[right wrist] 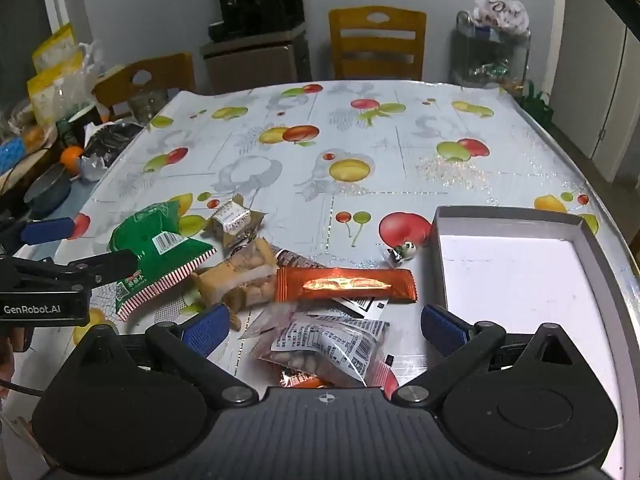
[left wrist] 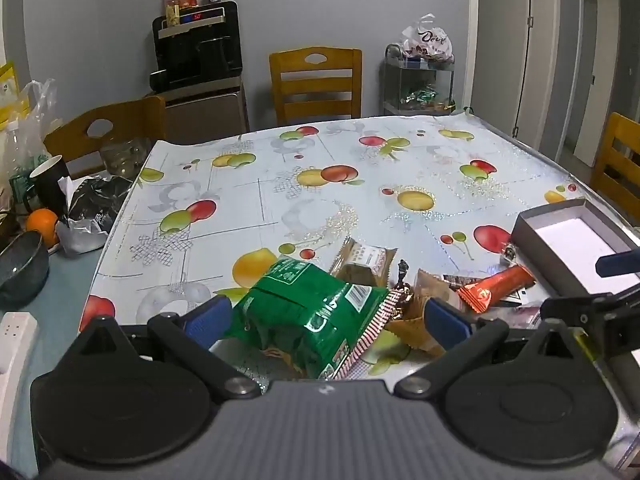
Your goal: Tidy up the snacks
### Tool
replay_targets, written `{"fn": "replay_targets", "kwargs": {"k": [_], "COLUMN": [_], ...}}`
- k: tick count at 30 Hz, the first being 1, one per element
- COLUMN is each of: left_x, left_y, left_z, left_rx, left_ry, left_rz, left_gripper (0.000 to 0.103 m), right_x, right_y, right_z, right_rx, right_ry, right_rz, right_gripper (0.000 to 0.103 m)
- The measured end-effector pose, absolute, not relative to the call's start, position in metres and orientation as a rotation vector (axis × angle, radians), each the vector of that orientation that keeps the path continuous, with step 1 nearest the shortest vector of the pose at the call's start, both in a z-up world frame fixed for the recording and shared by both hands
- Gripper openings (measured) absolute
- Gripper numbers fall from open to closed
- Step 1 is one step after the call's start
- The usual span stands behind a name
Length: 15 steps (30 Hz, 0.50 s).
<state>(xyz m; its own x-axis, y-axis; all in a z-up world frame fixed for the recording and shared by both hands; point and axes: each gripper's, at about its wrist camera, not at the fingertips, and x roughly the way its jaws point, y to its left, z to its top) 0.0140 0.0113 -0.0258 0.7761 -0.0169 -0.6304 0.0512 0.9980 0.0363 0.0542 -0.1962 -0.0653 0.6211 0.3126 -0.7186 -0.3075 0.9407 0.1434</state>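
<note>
Overhead, a fruit-print tablecloth [right wrist: 360, 140] fills the grey-walled room, chairs [right wrist: 376, 44] apparently around.

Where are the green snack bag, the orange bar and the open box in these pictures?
green snack bag [left wrist: 304, 300], left wrist view, on the middle of its green front.
orange bar [right wrist: 346, 285], right wrist view, on the shiny middle of the wrapper.
open box [right wrist: 508, 216], right wrist view, on its far grey wall.

green packet [left wrist: 316, 312]: glossy plastic | tablecloth [left wrist: 328, 184]: shiny plastic | box [right wrist: 512, 276]: matt card | chair [left wrist: 316, 80]: wood
</note>
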Motion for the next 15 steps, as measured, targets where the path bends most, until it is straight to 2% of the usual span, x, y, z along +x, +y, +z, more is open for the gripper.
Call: {"fn": "replay_targets", "kwargs": {"k": [2, 15], "left_x": [0.014, 0.01], "left_y": [0.009, 0.008], "left_z": [-0.027, -0.028], "left_rx": [0.057, 0.057], "left_ry": [0.679, 0.678], "left_rz": [-0.037, -0.035], "left_gripper": [0.103, 0.103], "right_x": [0.049, 0.041], "right_y": [-0.228, -0.22], "right_z": [-0.058, -0.047], "right_rx": [0.005, 0.002], "right_ry": [0.817, 0.823], "right_rz": [0.373, 0.383], "right_gripper": [0.103, 0.103]}}
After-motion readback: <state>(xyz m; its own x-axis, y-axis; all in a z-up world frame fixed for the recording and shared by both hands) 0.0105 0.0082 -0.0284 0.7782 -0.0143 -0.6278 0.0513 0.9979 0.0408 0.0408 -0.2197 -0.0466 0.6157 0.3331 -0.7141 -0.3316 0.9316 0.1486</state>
